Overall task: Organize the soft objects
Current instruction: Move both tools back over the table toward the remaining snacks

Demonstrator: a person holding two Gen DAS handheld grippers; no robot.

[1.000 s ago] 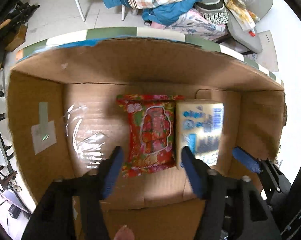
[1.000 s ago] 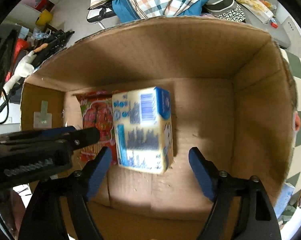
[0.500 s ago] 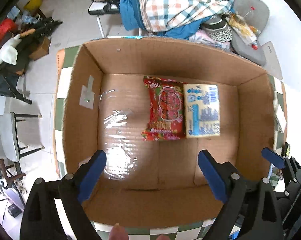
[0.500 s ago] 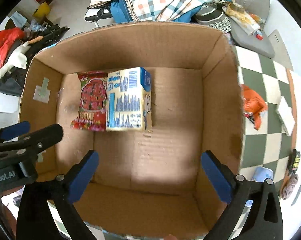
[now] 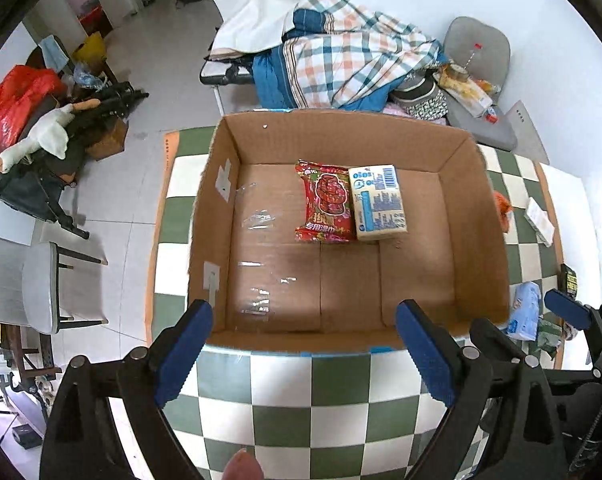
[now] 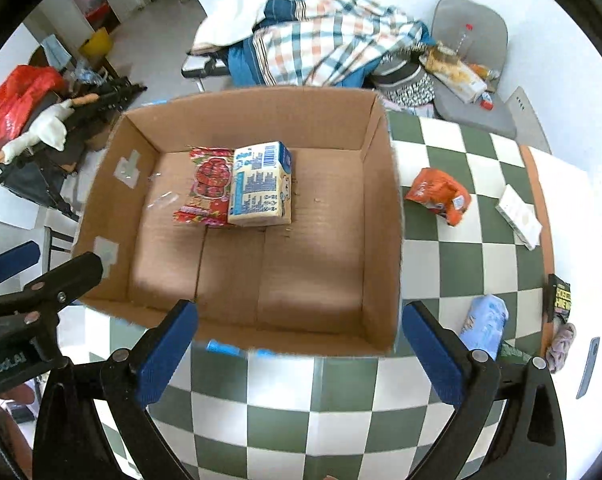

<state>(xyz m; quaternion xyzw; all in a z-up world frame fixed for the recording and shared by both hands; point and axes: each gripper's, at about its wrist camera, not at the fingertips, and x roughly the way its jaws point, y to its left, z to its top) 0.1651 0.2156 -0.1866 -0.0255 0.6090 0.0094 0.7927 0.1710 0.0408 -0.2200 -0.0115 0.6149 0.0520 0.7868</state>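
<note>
Soft packets lie inside an open cardboard box (image 5: 477,216): a red snack packet (image 5: 327,200) flat on the box floor toward its far wall, and a pale yellow pack with blue print (image 5: 377,202) touching its right edge. Both grippers hang above the near edge of the box, pointing steeply down at the table. The left gripper (image 5: 303,354) has its blue-padded jaws spread wide with nothing between them, only the box rim and tablecloth showing in the gap. The right gripper (image 6: 299,354) is likewise spread wide and empty, and the left one's black frame shows at the left border of its view. A fingertip (image 5: 243,466) peeks in at the bottom of the left wrist view.

The yellow pack carries a barcode and blue blocks of print too small to read; the red packet shows a red figure and yellow characters that cannot be made out.

The box stands on a green-and-white checkered tablecloth (image 6: 313,408). To its right on the cloth lie an orange packet (image 6: 439,194), a small white box (image 6: 519,216) and a light blue packet (image 6: 483,326). Beyond the table, a plaid blanket (image 5: 353,64) is heaped on a bench, a grey chair (image 5: 477,80) holds clutter, and a red bag (image 5: 15,108) sits on the tiled floor at left.
</note>
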